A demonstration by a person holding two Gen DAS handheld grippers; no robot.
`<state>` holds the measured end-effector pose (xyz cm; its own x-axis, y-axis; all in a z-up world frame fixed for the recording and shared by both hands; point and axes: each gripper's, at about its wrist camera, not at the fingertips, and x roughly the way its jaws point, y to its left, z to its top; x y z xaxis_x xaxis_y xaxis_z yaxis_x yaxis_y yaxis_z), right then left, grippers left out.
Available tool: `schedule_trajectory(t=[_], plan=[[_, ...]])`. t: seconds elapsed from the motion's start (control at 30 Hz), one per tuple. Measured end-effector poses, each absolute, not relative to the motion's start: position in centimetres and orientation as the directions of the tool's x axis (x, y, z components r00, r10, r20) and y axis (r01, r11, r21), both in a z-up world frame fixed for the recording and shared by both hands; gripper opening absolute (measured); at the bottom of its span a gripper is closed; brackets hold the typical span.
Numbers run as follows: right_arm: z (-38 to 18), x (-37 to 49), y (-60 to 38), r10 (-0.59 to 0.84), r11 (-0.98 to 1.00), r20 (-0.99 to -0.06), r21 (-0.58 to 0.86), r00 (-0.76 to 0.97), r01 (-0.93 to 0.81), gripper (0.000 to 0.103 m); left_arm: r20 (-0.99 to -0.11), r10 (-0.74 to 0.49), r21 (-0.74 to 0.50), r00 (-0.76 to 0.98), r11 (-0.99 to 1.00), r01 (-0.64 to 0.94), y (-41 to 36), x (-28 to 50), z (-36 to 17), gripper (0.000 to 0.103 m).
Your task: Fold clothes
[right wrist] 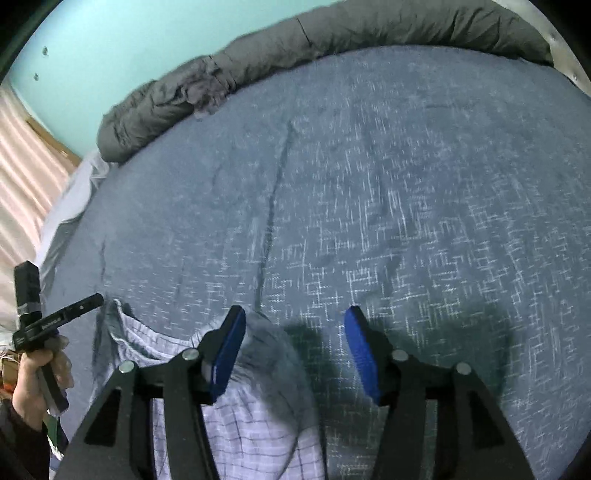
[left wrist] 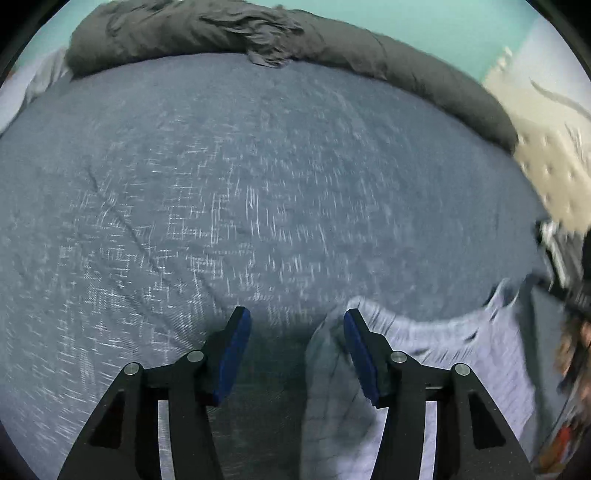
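**Both tongs open over a checked garment at the near edge of the bed**

The left tongs (left wrist: 297, 354) are released, blue pads well apart, with nothing between them. The right tongs (right wrist: 295, 354) are likewise released and empty. Neither grips cloth.

The garment (right wrist: 236, 424), pale with a thin dark check, lies bunched on the bed (right wrist: 369, 184). In the left view it sits under and to the right of the tongs, touching or just behind the right pad. In the right view it sits under and to the left, behind the left pad. So it lies between the two tools, close to the person. Its far edge curves like a hem or waistband, though blur makes it hard to tell which part that is.

A grey duvet (left wrist: 258, 33) is rolled along the far side of the bed, well ahead of both tongs.

Risks, as I judge them:
- The cloth is crumpled, so a pinch may catch several layers, or the bedcover with them, and the fold would drag crooked.
- If each tool takes an unmatched point of the edge, the garment will twist when lifted.
- The two tools are near each other, and reaching for the same bunch could knock them together.
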<state>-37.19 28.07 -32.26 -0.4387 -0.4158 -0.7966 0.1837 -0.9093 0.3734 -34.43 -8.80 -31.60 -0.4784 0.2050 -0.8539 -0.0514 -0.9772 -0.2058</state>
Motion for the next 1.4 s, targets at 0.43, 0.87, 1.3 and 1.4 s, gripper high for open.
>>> schedule_trajectory(t=[0.43,0.87,1.3,1.4], plan=[[-32.9,-34.3,27.8,-0.390,-0.903,-0.829,0.258,-0.401,0.344,0.063,-0.853,0.163,-0.046,-0.495,-0.970,-0.241,-7.1,-34.9,-32.3,0.056],[-34.3,-33.2,23.4,-0.296,-0.869,-0.863,0.065,-0.409,0.491,0.033,-0.844,0.196,-0.010,-0.500,-0.937,-0.350,-5.0,-35.1,-33.2,0.009],[-31.1,-33.6,24.8,-0.334,-0.900,-0.798,0.112,-0.502,0.421,0.005,-0.792,0.201,-0.073,-0.576,-0.969,-0.237,-7.4,-35.4,-31.1,0.000],[-30.9,-34.4,24.8,-0.329,-0.906,-0.798,0.116,-0.505,0.408,0.005,-0.803,0.190,-0.084,-0.565,-0.974,-0.209,-7.8,-36.0,-31.3,0.000]])
